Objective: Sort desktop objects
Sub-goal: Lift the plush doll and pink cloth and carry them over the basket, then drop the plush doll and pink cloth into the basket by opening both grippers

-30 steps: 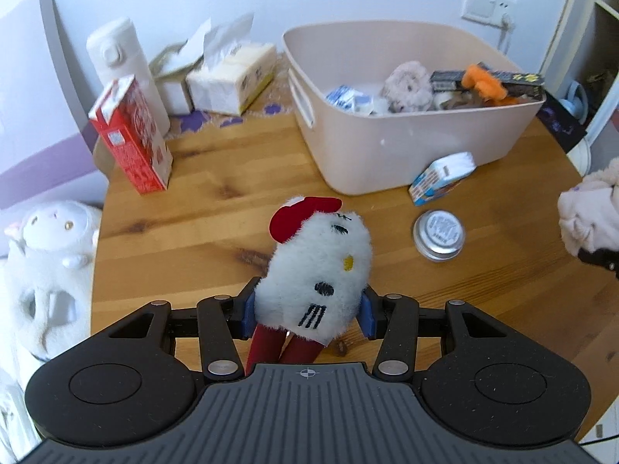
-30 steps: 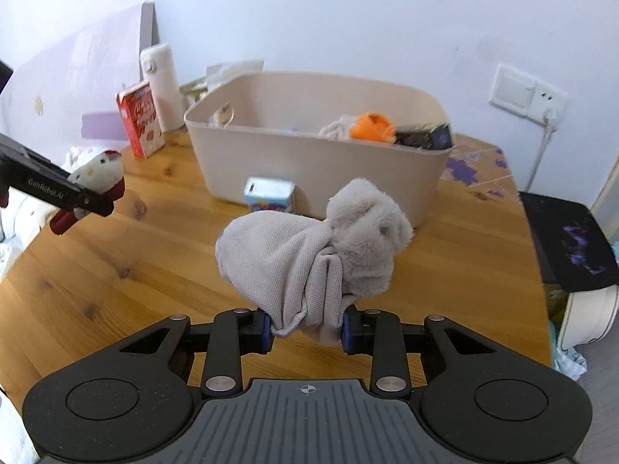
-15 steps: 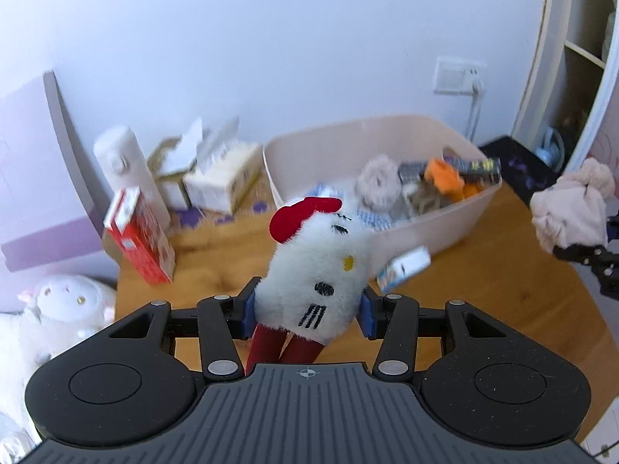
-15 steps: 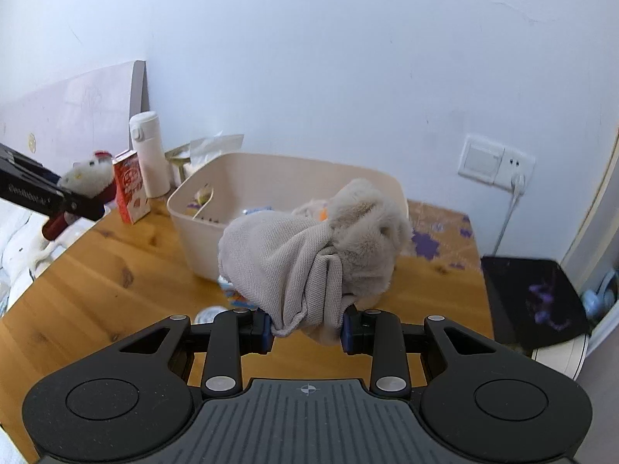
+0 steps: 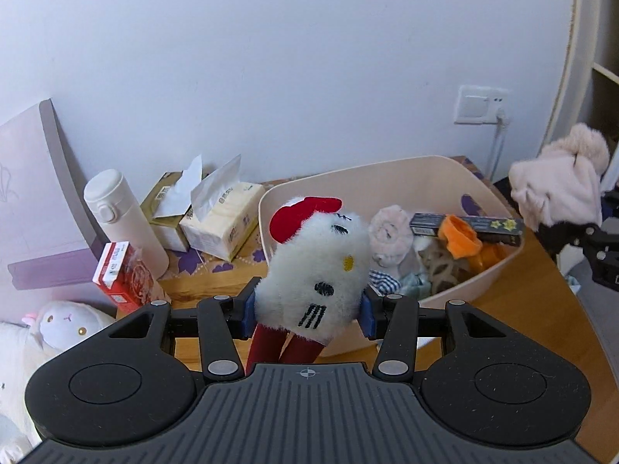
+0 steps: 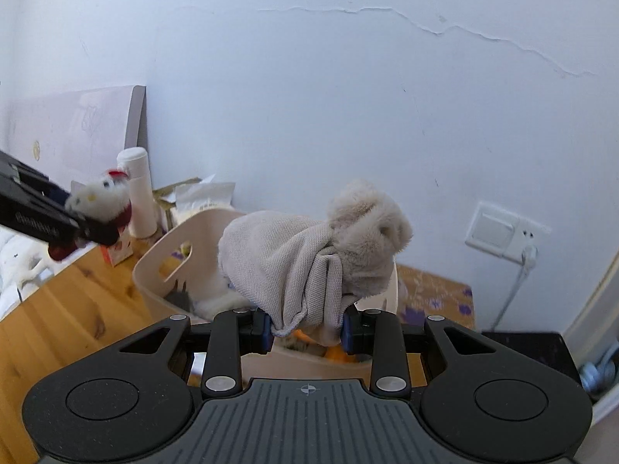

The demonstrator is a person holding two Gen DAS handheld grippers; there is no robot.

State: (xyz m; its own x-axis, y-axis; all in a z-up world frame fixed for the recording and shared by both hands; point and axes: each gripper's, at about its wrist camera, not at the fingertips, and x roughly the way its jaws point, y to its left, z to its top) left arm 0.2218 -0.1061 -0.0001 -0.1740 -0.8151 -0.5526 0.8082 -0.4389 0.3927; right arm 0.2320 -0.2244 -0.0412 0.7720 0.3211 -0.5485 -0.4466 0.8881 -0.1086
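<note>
Wooden counter against a pale wall, carrying a beige plastic bin taken as landmark. Inside the bin: a dark flat box laid along the far side, an orange cloth item just below it, a fluffy pale scrunchie toward the middle, a blue checked scrap near the front wall. Left of the bin: two opened tissue packs, a white flask standing upright, a red carton in front of the flask. Off the counter's left edge, well away from the bin: a white plush animal. Left tool clamped on a white plush cat with red bow, raised in front of the bin's near left corner. Right tool pinched narrow on a bundled grey cloth with fluffy trim, raised above the bin's near side. Wall socket to the right of the bin, plug cord hanging down.
</note>
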